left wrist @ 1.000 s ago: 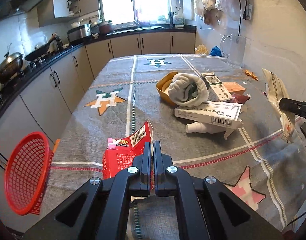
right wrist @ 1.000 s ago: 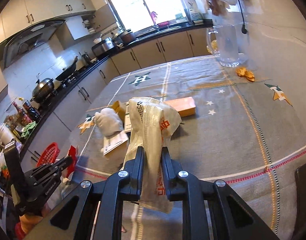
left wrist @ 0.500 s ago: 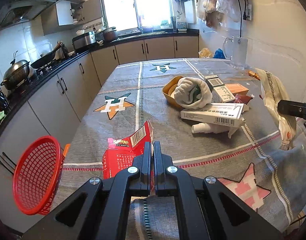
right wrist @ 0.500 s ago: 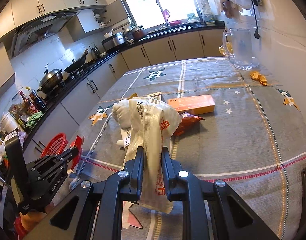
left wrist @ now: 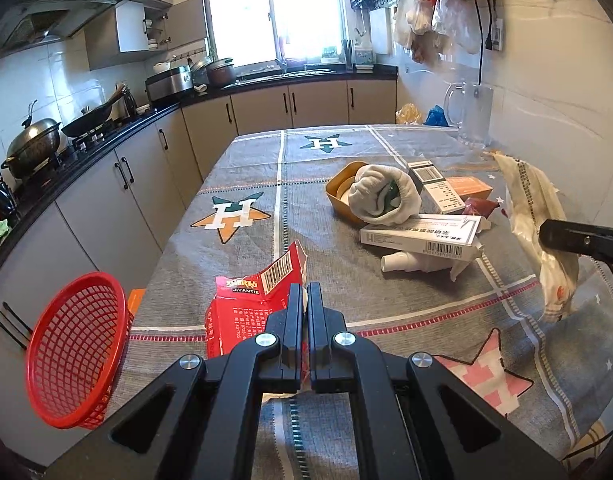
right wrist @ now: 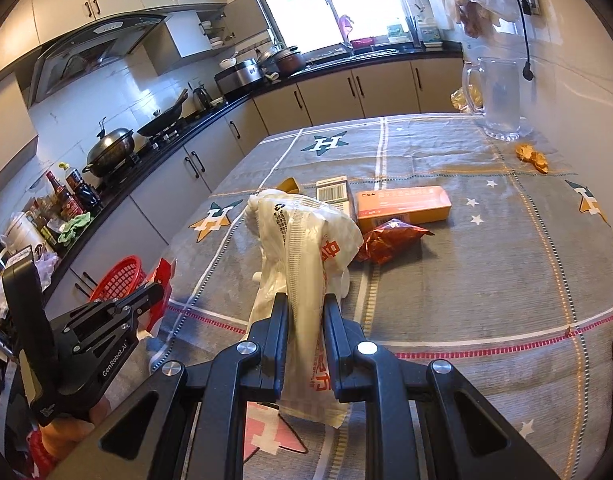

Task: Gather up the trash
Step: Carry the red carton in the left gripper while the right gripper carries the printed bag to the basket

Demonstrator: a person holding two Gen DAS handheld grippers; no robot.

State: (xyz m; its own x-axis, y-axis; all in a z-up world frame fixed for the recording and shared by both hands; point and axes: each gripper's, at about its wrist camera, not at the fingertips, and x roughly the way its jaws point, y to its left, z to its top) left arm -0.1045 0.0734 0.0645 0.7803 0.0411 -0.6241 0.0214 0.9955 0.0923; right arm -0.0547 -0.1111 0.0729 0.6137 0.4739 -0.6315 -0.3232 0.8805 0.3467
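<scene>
Clamping a red carton (left wrist: 246,304), left gripper (left wrist: 305,300); right gripper (right wrist: 305,312) pinches a bag (right wrist: 306,248) (both upright).

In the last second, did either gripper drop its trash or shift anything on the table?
No. The left gripper stays shut on the red carton, the right gripper on the plastic bag. Both views swung slightly, bringing the red basket further into frame. The boxes, sock and bottle on the table lie as before.
</scene>
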